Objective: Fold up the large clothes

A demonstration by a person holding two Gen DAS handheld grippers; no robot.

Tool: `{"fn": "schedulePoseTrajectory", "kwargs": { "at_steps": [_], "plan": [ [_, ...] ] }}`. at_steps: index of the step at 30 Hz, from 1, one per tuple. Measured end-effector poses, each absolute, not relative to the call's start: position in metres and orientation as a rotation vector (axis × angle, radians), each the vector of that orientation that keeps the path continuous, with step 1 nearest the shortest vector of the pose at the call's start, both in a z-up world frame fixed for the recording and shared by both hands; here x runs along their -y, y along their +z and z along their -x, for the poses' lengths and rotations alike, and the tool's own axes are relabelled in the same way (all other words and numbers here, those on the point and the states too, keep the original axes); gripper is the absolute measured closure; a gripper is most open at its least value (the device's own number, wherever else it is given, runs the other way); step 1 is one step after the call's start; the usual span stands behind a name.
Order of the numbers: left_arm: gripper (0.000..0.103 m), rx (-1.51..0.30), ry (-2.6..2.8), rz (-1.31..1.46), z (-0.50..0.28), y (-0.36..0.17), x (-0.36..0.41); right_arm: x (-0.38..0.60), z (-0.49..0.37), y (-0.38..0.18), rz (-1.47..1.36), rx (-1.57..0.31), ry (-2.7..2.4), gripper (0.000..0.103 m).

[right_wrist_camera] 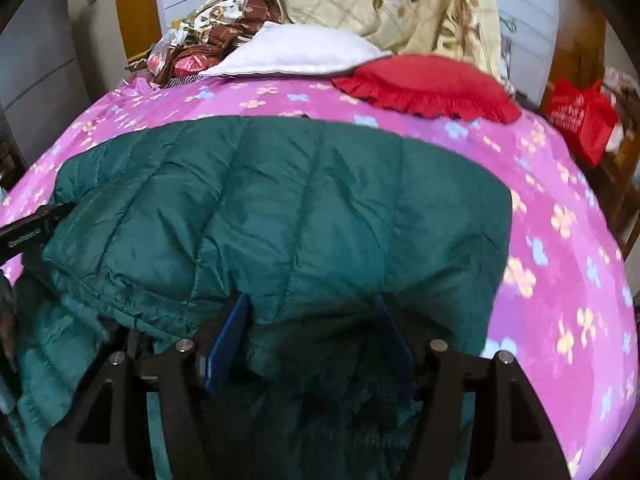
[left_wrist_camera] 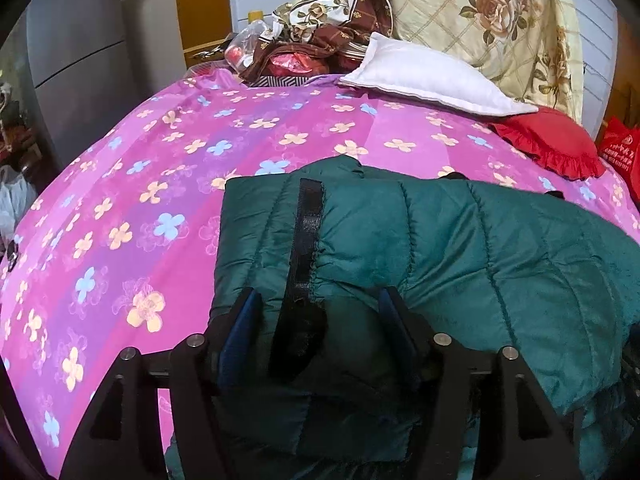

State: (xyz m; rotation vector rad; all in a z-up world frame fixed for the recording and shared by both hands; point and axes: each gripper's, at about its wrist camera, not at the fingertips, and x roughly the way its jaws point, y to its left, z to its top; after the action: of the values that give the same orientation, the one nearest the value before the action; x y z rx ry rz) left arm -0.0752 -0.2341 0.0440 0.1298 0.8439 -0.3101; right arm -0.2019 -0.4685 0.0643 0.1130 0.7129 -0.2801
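A dark green quilted puffer jacket (left_wrist_camera: 440,248) lies folded over on a pink flowered bedsheet (left_wrist_camera: 120,208); it also shows in the right wrist view (right_wrist_camera: 260,208). My left gripper (left_wrist_camera: 316,300) has its blue-padded jaws around the jacket's near edge by a black velcro strip (left_wrist_camera: 306,240), with fabric bunched between them. My right gripper (right_wrist_camera: 312,308) likewise has thick jacket fabric between its jaws at the near right edge. The left gripper's body (right_wrist_camera: 28,232) shows at the left of the right wrist view.
At the bed's far end lie a white pillow (left_wrist_camera: 424,76), a red frilled cushion (left_wrist_camera: 556,140), a beige flowered quilt (left_wrist_camera: 500,20) and a heap of brown cloth and bags (left_wrist_camera: 312,48). A red bag (right_wrist_camera: 580,116) stands right of the bed.
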Motion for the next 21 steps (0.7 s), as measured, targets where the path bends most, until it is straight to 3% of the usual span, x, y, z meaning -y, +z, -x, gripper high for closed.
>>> {"fn": "schedulePoseTrajectory", "kwargs": {
  "at_steps": [5,8,14,21],
  "plan": [
    [0.059,-0.847,-0.364,-0.074,0.084,0.069,0.208,0.471,0.238,0.088,-0.150,-0.665,-0.260,0.034],
    [0.059,-0.820,-0.346,-0.059,0.094,0.082,0.191,0.482,0.264,0.097,-0.179,-0.607,-0.299,0.027],
    [0.059,-0.847,-0.326,-0.104,0.115,0.084,0.169,0.518,0.247,0.055,-0.299,-0.729,-0.357,0.026],
    [0.059,-0.817,-0.320,-0.169,0.152,0.095,0.144,0.482,0.305,0.105,-0.237,-0.596,-0.300,0.025]
  ]
}}
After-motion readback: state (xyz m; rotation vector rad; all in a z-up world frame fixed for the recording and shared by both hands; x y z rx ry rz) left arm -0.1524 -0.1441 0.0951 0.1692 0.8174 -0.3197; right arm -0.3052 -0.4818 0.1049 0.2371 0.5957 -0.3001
